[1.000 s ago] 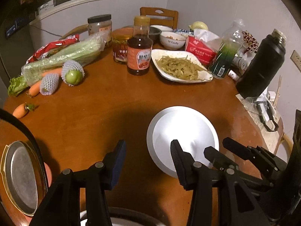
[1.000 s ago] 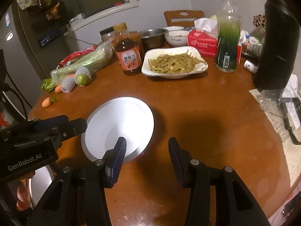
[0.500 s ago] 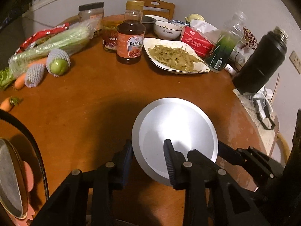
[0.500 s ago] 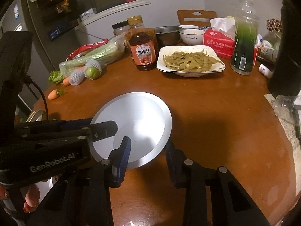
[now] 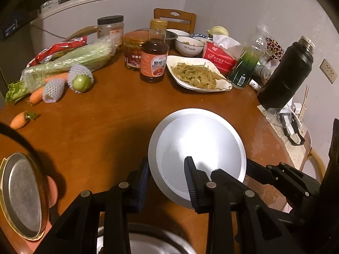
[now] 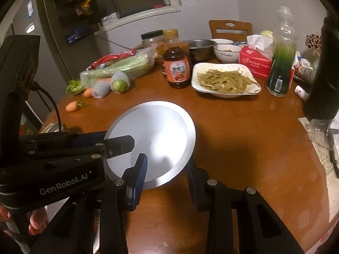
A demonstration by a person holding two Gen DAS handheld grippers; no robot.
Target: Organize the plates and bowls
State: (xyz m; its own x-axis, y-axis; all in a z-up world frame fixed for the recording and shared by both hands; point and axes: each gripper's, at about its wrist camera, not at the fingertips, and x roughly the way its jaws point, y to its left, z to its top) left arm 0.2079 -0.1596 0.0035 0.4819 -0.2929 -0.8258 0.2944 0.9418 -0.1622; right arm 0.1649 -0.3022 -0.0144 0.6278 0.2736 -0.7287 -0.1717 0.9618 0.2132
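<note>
The round silver metal plate (image 5: 197,141) looked smooth and satin at lower centre; the brown wooden table (image 5: 101,127) shone glossy.

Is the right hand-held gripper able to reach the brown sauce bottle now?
Probably not yet: the right hand-held gripper is shut on the white plate, as is the left one. The sauce bottle stands beyond it.

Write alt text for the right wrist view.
Both grippers, right and left, clamp the near rim of a white bowl on a round wooden table; a plate of cooked greens, bottles and vegetables sit behind.
</note>
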